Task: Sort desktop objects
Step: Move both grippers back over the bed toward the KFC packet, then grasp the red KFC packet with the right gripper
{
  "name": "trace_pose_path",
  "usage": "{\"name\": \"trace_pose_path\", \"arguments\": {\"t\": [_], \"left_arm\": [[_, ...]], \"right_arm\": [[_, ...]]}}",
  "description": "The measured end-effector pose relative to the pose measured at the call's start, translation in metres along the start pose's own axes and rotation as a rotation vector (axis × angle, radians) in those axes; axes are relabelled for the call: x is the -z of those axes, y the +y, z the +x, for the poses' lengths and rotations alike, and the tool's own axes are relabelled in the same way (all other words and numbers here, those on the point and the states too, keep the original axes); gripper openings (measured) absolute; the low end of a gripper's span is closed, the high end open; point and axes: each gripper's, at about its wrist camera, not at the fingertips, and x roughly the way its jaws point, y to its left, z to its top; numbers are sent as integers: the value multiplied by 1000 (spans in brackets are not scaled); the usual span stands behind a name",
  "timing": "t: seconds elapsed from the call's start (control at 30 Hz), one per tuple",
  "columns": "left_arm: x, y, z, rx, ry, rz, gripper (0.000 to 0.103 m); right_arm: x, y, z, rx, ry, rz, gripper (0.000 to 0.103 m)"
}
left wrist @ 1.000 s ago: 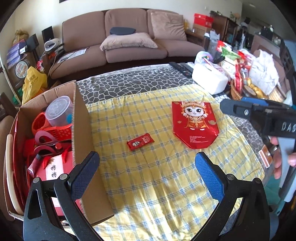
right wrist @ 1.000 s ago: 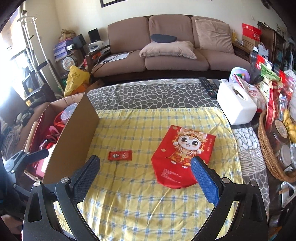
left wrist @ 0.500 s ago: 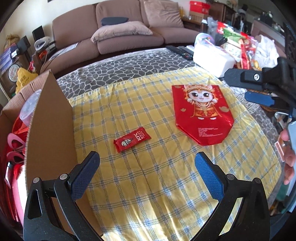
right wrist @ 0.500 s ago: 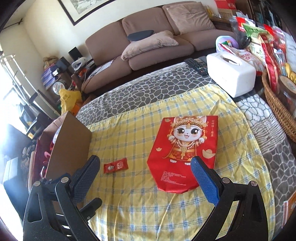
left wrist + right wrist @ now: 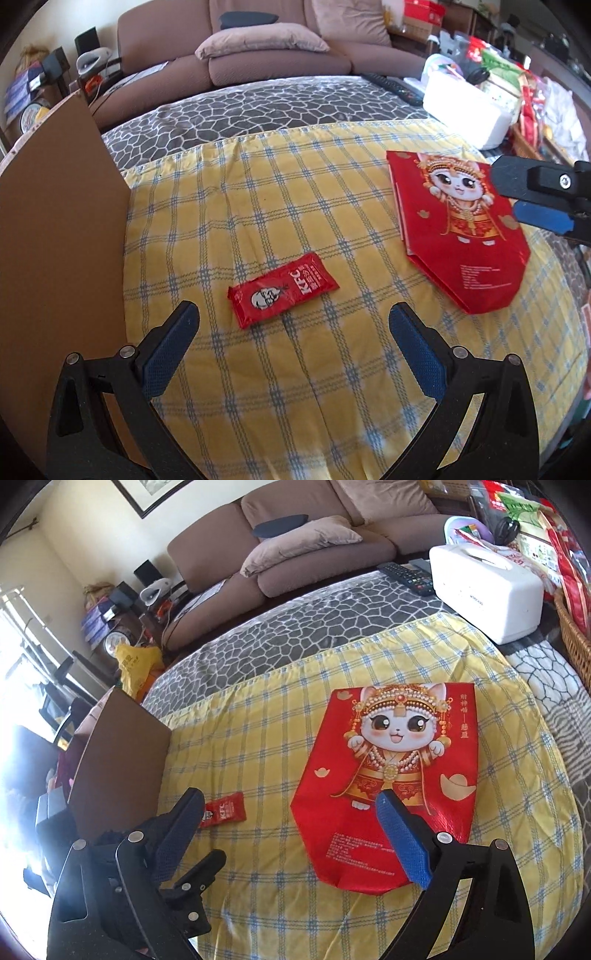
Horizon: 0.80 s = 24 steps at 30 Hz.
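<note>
A small red KFC sauce packet [image 5: 282, 293] lies flat on the yellow checked cloth [image 5: 295, 387]. My left gripper [image 5: 293, 319] hovers open just short of it, fingers spread wider than the packet. A red gift bag with a cartoon cat [image 5: 395, 775] lies flat to the right. Over the bag's near end my right gripper [image 5: 290, 806] stands open, its right finger [image 5: 402, 840] above the red surface. The packet [image 5: 223, 808] shows partly behind the right gripper's left finger. In the left wrist view the right gripper's tips [image 5: 535, 201] reach in from the right edge.
A brown cardboard box [image 5: 55, 221] stands along the left side of the cloth. A white tissue box [image 5: 487, 587] and a remote [image 5: 408, 576] sit at the back right beside a wicker basket [image 5: 572, 627]. A brown sofa [image 5: 295, 535] lies beyond.
Both grippers have moved forward and lower. The sauce packet now sits just ahead of the left fingers; the right gripper has come down over the gift bag's near end. Both stayed open.
</note>
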Motion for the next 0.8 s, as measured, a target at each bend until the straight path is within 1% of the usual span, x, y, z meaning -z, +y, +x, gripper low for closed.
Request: {"name": "trace_pose_path", "arguments": {"t": [0.13, 0.17, 0.27, 0.3, 0.33, 0.37, 0.4, 0.43, 0.47, 0.5, 0.53, 0.6, 0.7, 0.77, 0.8], "left_arm": [[-4, 0, 19, 7, 36, -9, 103], [-6, -1, 22, 12, 33, -11, 103], [-8, 1, 31, 22, 48, -30, 103], [-7, 2, 33, 27, 52, -38, 100], [-6, 3, 35, 32, 56, -42, 93], [-6, 4, 37, 30, 61, -40, 88], [-5, 4, 38, 19, 63, -35, 81], [-4, 4, 37, 7, 52, -24, 76], [-3, 5, 35, 9, 47, -24, 72], [-3, 6, 33, 14, 42, -29, 64], [-4, 7, 31, 21, 36, -37, 53], [-4, 11, 29, 33, 33, -55, 39], [-3, 14, 26, 60, 33, -72, 39], [-2, 13, 25, 62, 32, -65, 39], [-2, 12, 24, 65, 32, -61, 39]], "right_arm": [[-6, -4, -3, 28, -19, -2, 96], [-8, -3, -4, 30, -25, -7, 96], [-11, 1, -4, 18, -32, -12, 96], [-11, 2, -3, 13, -29, -11, 96], [-11, 3, -2, 11, -26, -13, 96], [-11, 5, 1, 11, -22, -15, 96], [-10, 6, 3, 11, -16, -19, 96], [-10, 8, 5, 12, -8, -24, 96], [-9, 9, 7, 12, -3, -28, 96], [-8, 10, 8, 11, 1, -32, 96], [-7, 12, 9, 10, 5, -37, 96], [-5, 15, 9, 7, 8, -48, 96], [-2, 19, 10, -19, 14, -53, 95], [0, 20, 15, -79, 36, -33, 89], [1, 19, 18, -117, 56, -12, 80]]}}
